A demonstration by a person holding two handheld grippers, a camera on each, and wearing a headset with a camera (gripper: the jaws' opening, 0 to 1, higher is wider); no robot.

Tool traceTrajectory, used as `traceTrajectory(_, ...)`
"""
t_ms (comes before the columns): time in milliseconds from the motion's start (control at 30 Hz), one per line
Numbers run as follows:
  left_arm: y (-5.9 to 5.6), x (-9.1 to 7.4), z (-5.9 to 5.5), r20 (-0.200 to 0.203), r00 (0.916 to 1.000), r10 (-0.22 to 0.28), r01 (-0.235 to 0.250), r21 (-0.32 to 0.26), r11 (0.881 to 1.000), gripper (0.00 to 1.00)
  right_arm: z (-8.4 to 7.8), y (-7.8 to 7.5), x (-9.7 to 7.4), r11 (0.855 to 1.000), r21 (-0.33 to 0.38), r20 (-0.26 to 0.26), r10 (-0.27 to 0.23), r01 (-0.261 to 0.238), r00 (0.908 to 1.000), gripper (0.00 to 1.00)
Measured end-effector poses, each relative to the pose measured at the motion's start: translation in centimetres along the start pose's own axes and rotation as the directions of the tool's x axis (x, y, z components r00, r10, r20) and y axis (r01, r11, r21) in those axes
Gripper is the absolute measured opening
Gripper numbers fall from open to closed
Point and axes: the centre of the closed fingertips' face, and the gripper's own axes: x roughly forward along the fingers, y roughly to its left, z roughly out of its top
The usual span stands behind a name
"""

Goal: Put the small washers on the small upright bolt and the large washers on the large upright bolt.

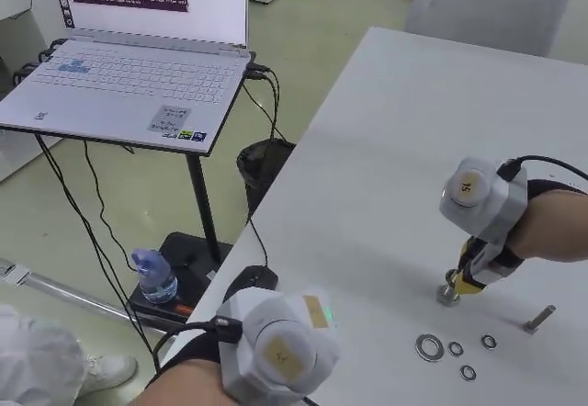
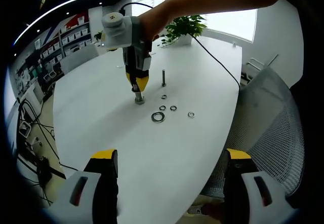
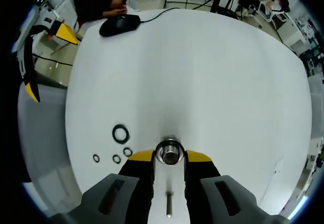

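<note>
On the white surface [image 1: 386, 149] the right gripper [image 1: 459, 280] points down with its jaws drawn in on either side of the large bolt [image 1: 448, 293], gripping it where it stands upright on its head. The small bolt [image 1: 539, 319] is just to the right of it and apart from the gripper; in the left gripper view it stands upright. One large washer [image 1: 429, 346] lies flat on the near side of the large bolt, with three small washers [image 1: 456, 348] scattered close beside it to the right, none of them on a bolt. The left gripper [image 2: 171, 155] hangs at the near left edge of the surface, well apart from the bolts, with its jaws spread wide and nothing between them.
</note>
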Motion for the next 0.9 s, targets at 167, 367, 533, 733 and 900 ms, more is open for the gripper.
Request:
traceTrajectory(167,0.0,0.1,0.1,0.001,1.0,-0.001,0.001,-0.002,1.0,0.86,0.0,0.1,0.7,1.0,0.005,-0.004,0.002,-0.002,1.0,0.22)
traceTrajectory(367,-0.1,0.0,0.1,0.001,1.0,0.0,0.0,-0.003,1.0,0.85,-0.2,0.3,1.8,1.0,0.006,-0.02,0.002,-0.002,0.9998,0.22)
traceTrajectory(533,0.0,-0.1,-0.2,-0.002,1.0,0.0,0.0,-0.009,1.0,0.85,-0.4,0.1,2.8,1.0,0.009,-0.027,0.004,-0.004,0.9996,0.22)
traceTrajectory(733,0.0,-0.2,-0.2,-0.001,1.0,0.0,0.0,-0.013,1.0,0.85,-0.3,0.2,3.1,1.0,0.019,-0.02,0.004,-0.004,0.9998,0.22)
traceTrajectory(900,-0.1,0.1,0.0,-0.003,1.0,-0.005,0.005,-0.005,1.0,0.85,-0.3,0.1,3.1,1.0,0.022,-0.017,0.004,-0.003,0.9998,0.22)
